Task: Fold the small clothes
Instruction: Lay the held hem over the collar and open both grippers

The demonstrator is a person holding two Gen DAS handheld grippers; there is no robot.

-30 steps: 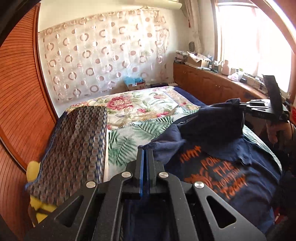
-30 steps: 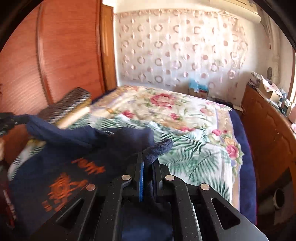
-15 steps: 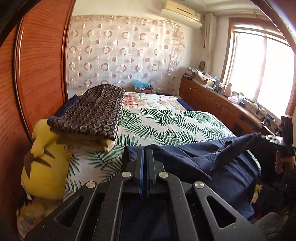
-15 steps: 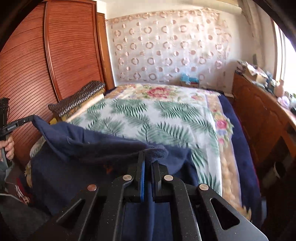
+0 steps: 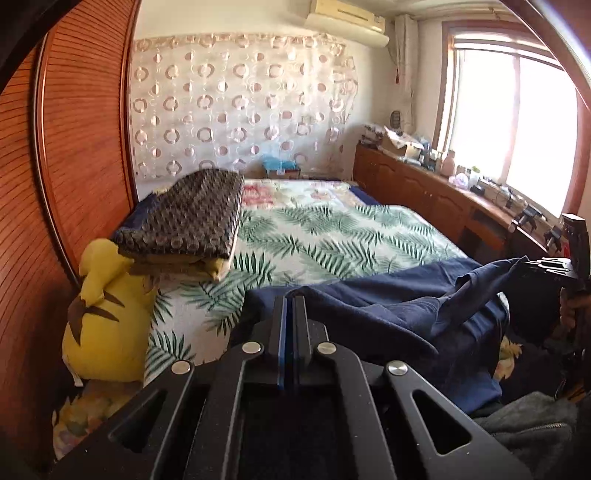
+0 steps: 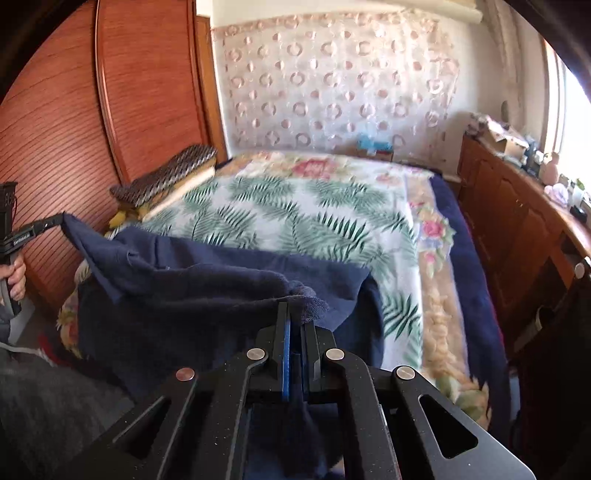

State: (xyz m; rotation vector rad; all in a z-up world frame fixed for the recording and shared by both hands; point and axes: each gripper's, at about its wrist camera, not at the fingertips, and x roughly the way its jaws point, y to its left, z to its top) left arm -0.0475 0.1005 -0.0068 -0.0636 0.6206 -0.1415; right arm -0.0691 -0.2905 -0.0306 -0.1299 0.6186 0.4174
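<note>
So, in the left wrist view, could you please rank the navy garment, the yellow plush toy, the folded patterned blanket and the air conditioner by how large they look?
1. Navy garment
2. Folded patterned blanket and yellow plush toy: about alike, and the toy sits nearer the camera, so unranked
3. Air conditioner

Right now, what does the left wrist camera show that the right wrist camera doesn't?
Only the left wrist view shows the yellow plush, the air conditioner and the window. Only the right wrist view shows the bed's navy edge and flower border. Both show the navy shirt pinched by the left gripper and right gripper, the leaf bedspread, the folded blanket and the curtain.
</note>
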